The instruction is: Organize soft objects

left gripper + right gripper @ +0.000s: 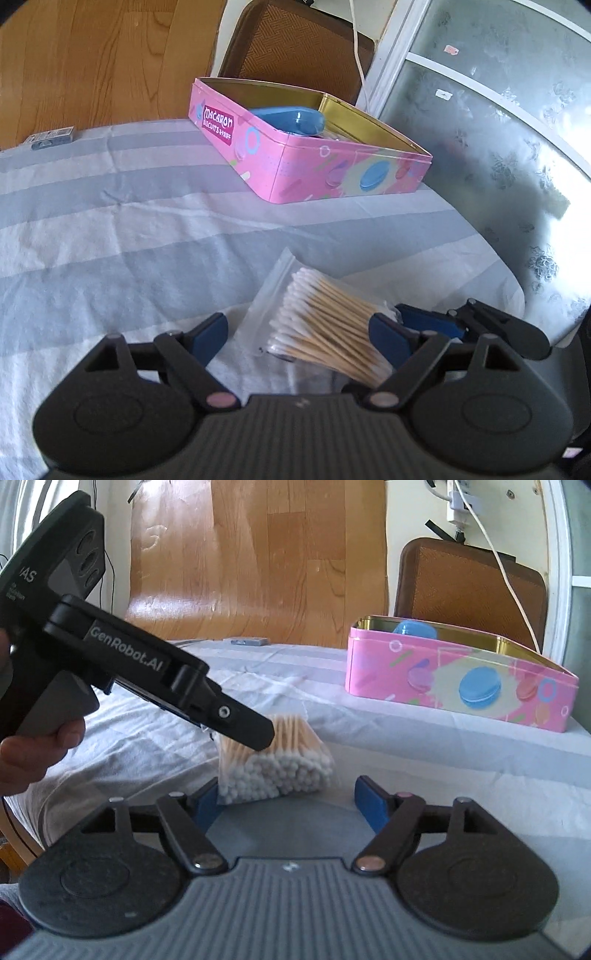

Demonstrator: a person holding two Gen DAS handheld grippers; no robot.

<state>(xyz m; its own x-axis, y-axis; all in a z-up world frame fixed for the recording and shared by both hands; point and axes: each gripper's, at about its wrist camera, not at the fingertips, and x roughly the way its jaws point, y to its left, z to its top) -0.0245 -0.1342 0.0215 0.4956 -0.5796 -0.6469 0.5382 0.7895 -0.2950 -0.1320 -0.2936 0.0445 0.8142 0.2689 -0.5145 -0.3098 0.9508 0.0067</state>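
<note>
Both claws, left claw (297,334) and right claw (290,799), spread around crinkly clear swab bag (325,325)

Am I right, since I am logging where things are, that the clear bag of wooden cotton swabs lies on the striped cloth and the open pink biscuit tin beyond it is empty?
Not quite. The open pink biscuit tin is not empty: a blue plastic case lies inside it, as the left wrist view shows. The clear bag of wooden cotton swabs does lie on the striped cloth.
</note>
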